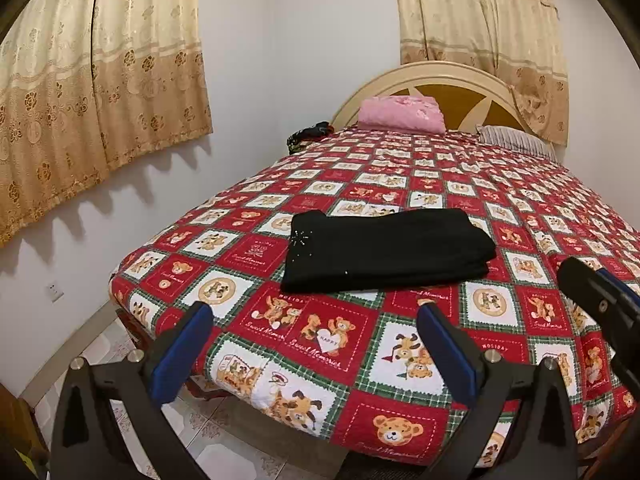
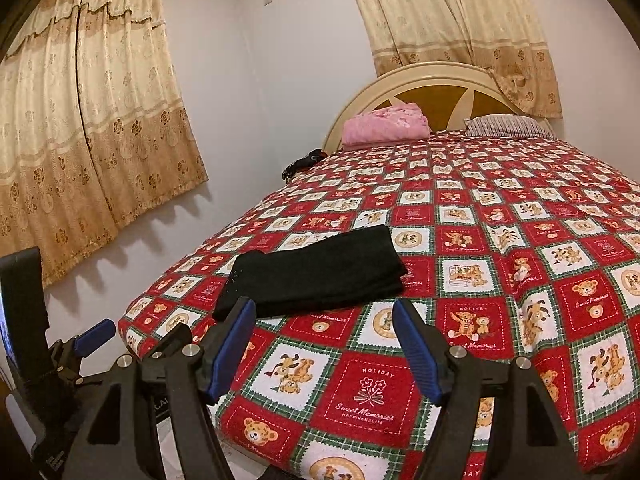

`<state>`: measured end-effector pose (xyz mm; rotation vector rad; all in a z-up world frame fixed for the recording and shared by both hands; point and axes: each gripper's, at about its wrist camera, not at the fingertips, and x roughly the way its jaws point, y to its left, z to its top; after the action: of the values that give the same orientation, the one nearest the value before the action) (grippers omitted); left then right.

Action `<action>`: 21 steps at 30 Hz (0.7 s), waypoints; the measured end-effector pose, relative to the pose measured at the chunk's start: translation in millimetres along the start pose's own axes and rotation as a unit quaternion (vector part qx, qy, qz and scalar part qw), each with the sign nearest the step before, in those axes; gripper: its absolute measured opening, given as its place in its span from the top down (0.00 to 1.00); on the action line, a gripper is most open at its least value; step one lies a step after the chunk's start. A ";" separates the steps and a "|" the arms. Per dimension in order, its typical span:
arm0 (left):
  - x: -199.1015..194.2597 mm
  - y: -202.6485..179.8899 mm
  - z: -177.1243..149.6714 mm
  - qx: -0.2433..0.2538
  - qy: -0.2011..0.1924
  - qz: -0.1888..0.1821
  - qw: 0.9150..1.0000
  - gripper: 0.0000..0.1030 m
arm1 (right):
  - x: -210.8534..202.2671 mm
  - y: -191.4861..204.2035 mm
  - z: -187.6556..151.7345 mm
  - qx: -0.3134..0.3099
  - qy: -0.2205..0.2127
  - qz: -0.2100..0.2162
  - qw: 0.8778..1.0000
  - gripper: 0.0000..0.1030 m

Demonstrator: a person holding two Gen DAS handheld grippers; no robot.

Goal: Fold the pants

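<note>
A: The black pants (image 1: 388, 250) are seen folded into a flat rectangle at centre frame, laid on the teddy-bear bedspread (image 1: 520, 200) near the foot of the bed. The left gripper (image 1: 314, 324) is held over the lower edge of the frame, jaws spread wide, nothing between them. The right gripper (image 2: 324, 320) is likewise shown open and empty, just short of the bundle.

B: What could be undone from here?

A: The fold could be disturbed if a finger were brought down onto the near edge, or if the layers at the right end, which look loosely stacked, were dragged. The quilted cover might also be snagged and pulled along.

B: Is any writing legible?

A: "Sweet Memories", "HOLIDAY" and "HAPPY" are read on the red squares in the lower half of the left view; "HAPPINESS LIFE" appears to be printed beneath in the right view. No brand is made out on the pants.
</note>
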<state>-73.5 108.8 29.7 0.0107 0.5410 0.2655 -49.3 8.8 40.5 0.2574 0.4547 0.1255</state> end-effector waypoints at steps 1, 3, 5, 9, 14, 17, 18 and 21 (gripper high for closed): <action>0.2 0.5 -0.1 -0.001 0.001 0.000 1.000 0.00 | 0.3 -0.7 -0.1 0.001 0.000 0.000 1.000 0.30; -0.2 0.6 0.1 -0.003 0.002 0.000 1.000 0.00 | 0.7 -2.4 -0.3 0.003 0.001 0.001 1.000 0.30; -1.2 0.0 0.4 -0.002 0.000 0.001 1.000 0.00 | 0.3 -3.4 -0.3 0.003 0.002 0.002 1.000 0.30; -1.3 -0.3 0.5 0.001 -0.001 0.004 1.000 0.00 | 0.6 -3.7 -0.4 0.004 0.002 0.001 1.000 0.30; -1.4 -0.4 0.9 0.001 -0.001 0.004 1.000 0.00 | -1.0 -4.3 -1.0 0.005 0.000 0.000 1.000 0.30; -1.6 -0.1 1.3 0.001 -0.002 0.005 1.000 0.00 | -1.5 -4.9 -1.0 0.006 0.000 0.000 1.000 0.30; -1.7 0.0 1.6 0.002 -0.002 0.005 1.000 0.00 | -1.5 -5.1 -1.0 0.006 0.000 0.000 1.000 0.30; -1.7 0.1 2.1 0.002 0.000 -0.001 1.000 0.00 | -1.6 -5.2 -1.0 0.005 0.000 0.000 1.000 0.30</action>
<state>-73.9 108.6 32.3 0.0151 0.5427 0.2630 -50.8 3.7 38.9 0.2681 0.4546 0.1228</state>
